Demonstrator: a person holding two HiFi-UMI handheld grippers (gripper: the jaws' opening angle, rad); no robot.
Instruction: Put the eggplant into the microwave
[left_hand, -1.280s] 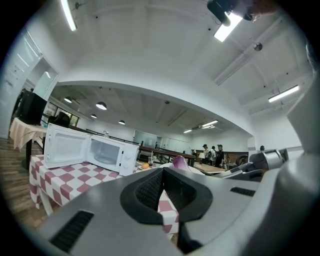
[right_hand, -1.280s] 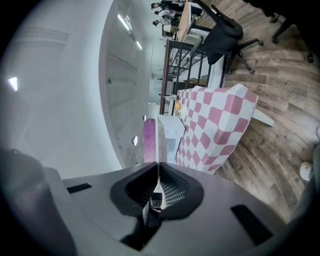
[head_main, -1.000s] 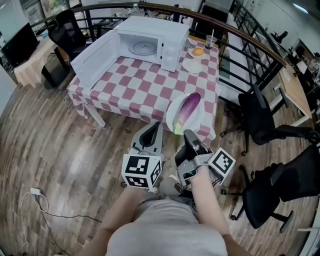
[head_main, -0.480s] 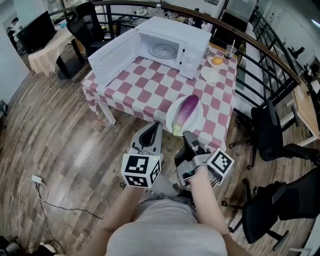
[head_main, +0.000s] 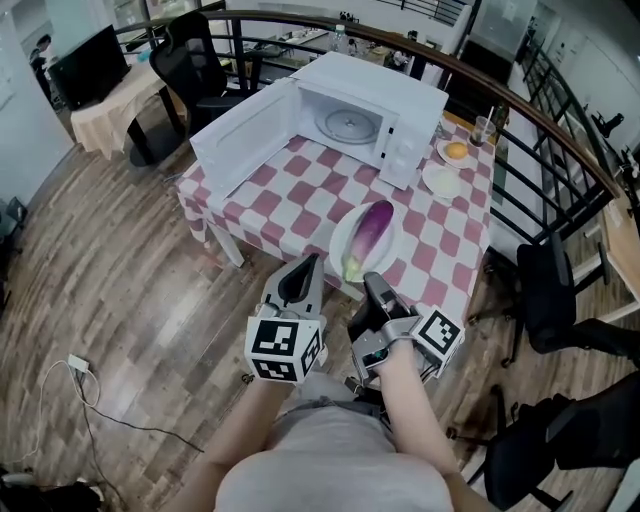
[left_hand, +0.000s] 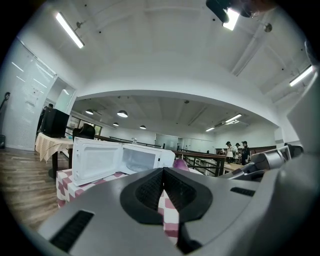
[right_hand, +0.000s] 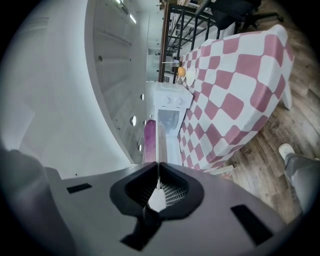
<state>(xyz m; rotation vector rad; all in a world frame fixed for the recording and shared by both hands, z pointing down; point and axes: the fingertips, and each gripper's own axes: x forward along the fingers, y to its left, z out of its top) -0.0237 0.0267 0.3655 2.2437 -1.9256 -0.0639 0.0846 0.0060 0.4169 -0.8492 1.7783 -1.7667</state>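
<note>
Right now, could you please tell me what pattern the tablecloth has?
The tablecloth has pink-and-white checks, which show best in the head view.

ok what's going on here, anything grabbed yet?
Nothing grabbed yet. A person stands in front of the checkered table with the left gripper and right gripper held level, both with jaws together and empty. The eggplant lies on a white plate at the table's near edge, just ahead of the jaws. The microwave at the far side has its door swung open and its turntable bare.
</note>
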